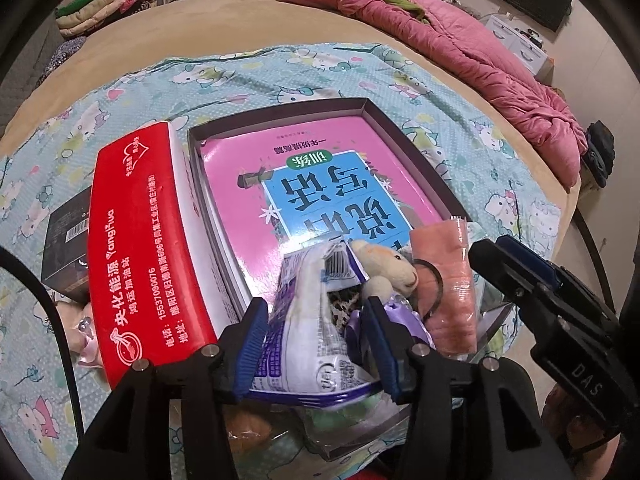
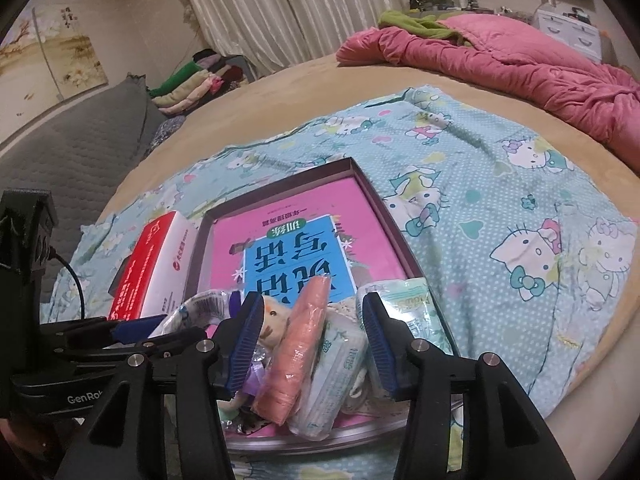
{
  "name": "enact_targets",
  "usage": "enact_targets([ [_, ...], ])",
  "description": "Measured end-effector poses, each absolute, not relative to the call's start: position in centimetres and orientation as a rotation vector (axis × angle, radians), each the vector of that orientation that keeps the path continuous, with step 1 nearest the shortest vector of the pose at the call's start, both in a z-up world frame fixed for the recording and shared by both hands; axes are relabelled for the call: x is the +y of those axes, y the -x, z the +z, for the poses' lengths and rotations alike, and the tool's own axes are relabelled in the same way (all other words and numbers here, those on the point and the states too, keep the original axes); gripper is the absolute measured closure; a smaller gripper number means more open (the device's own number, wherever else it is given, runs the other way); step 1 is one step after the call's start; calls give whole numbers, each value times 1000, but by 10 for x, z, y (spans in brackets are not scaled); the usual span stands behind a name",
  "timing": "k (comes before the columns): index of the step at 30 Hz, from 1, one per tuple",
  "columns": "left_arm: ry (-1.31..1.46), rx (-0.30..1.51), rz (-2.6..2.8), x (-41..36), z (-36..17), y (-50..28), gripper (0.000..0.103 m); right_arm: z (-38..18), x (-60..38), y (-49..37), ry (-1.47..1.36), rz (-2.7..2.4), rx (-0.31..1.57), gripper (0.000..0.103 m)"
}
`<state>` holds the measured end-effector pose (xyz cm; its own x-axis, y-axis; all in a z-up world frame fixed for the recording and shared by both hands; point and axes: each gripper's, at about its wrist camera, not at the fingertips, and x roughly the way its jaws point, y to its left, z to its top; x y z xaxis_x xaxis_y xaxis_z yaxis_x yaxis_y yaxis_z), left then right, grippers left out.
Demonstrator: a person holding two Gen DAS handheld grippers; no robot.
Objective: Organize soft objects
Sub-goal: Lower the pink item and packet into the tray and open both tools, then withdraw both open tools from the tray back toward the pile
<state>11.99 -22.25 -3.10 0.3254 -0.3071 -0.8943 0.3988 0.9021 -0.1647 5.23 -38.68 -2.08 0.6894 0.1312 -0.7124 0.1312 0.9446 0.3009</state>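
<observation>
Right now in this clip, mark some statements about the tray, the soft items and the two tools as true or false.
1. The left tool grips a white and purple packet. True.
2. The right tool is shut on the plush. False: it is open, straddling the pink roll.
3. A pink book lies in the tray. True.
4. The red box sits inside the tray. False: it stands beside it.

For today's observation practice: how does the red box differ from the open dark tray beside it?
The red box is closed and stands tall; the tray is open and shallow. The red box is bright red and white; the tray is dark-walled and holds a pink book. Both rest on the patterned sheet.
</observation>
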Motion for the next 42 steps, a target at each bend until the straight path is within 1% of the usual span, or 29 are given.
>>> enact_targets([
  [4, -89, 1144, -466, -222, -29, -120, 52, -21, -386, -52, -340, 0, 815, 50],
  [8, -69, 1131, -482, -219, -24, -119, 42, -20, -387, -52, -340, -10, 811, 49],
  [11, -70, 1121, -482, -218, -20, -117, 40, -19, -388, -51, -338, -16, 806, 48],
  [15, -62, 1101, -485, -215, -12, -113, 37, -16, -388, -49, -326, -31, 793, 42],
  [19, -68, 1071, -475, -211, -3, -107, 34, -12, -387, -47, -311, -47, 782, 40],
  [23, -68, 1052, -464, -206, 5, -102, 31, -7, -385, -45, -293, -61, 775, 34],
  [27, -58, 1038, -461, -197, 12, -99, 27, -3, -381, -44, -268, -69, 768, 32],
  [32, -52, 1023, -452, -187, 20, -94, 25, 4, -372, -42, -227, -72, 752, 31],
  [34, -50, 1012, -448, -183, 24, -92, 24, 8, -369, -41, -210, -76, 746, 28],
  [42, -42, 979, -438, -162, 39, -79, 23, 23, -348, -37, -142, -41, 720, 28],
])
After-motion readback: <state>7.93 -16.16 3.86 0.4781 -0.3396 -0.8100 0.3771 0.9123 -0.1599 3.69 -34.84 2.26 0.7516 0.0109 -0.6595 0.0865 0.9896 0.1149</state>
